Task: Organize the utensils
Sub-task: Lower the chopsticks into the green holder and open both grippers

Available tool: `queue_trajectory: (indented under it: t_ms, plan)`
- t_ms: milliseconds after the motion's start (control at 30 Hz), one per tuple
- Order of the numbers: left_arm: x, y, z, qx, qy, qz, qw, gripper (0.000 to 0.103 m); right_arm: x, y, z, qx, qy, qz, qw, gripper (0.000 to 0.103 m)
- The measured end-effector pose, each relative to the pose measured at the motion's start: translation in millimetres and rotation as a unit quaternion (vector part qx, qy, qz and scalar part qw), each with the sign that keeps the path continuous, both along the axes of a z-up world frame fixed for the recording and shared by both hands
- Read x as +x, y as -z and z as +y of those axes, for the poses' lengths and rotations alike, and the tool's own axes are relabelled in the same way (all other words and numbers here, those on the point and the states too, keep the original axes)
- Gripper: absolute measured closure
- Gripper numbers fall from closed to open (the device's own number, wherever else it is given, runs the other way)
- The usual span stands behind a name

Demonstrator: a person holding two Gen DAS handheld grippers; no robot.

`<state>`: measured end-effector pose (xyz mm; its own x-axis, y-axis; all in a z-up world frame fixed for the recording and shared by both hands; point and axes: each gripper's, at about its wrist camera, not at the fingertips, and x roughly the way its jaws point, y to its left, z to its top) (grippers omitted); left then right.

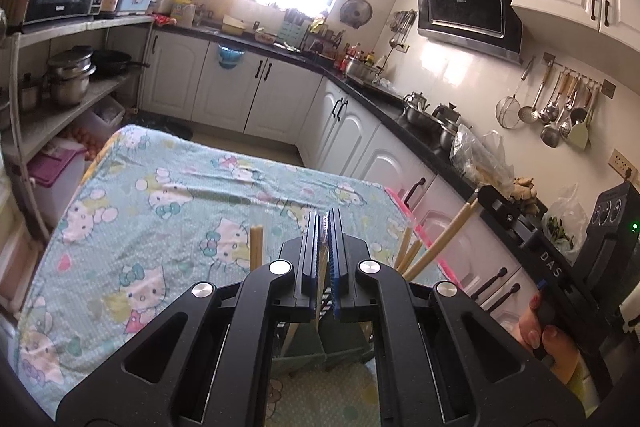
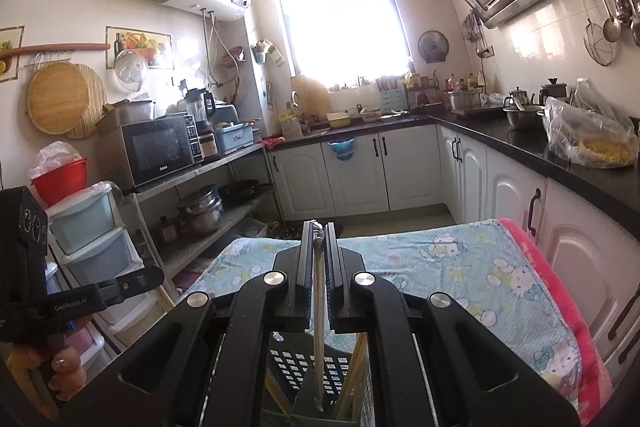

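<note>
1. Gripping is what is seen on both sides: the right claw (image 2: 319, 239) is closed on a single pale chopstick (image 2: 319, 327), which is pinched near its wrapped top end and hangs straight down between the jaws.
2. Directly below the right claw a dark perforated utensil holder (image 2: 304, 367) is seen, and the chopstick's lower end is already inside it; the vertical hold is judged to be chosen so that the stick drops cleanly into a compartment.
3. More light wooden sticks (image 2: 356, 371) are leaned in the holder just right of the held one, so sorting is judged to be partly done.
4. The left claw (image 1: 325, 227) is also shut, its blue pads nearly touching; a thin pale stick (image 1: 320, 291) is seen running down between them, and it is taken to be gripped, though its top end is hidden by the jaws.
5. Below the left claw the holder's dark compartments (image 1: 320, 351) are glimpsed; which one is aimed at cannot be told.
6. Left of the left claw one stick end (image 1: 256, 247) stands upright; right of it several chopsticks (image 1: 416, 255) fan out, tilted away.
7. Beyond both claws the table (image 1: 168, 187), draped in a cartoon-cat cloth, is spread.
8. The other claw and a hand (image 1: 548, 339) are seen at the right edge of the left view, close alongside, so both loads are judged to be bound for the same holder.
</note>
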<state>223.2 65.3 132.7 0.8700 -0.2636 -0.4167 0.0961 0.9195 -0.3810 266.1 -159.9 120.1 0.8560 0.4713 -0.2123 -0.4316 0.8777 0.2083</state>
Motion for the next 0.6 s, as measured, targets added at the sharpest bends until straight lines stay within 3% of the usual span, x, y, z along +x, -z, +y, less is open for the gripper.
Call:
queue_trajectory:
  t_ms: [600]
  plan:
    - [0,22,0,0.003,-0.007,0.016,0.9998,0.101,14,34,5,0.003,0.003,0.032,0.999,0.097]
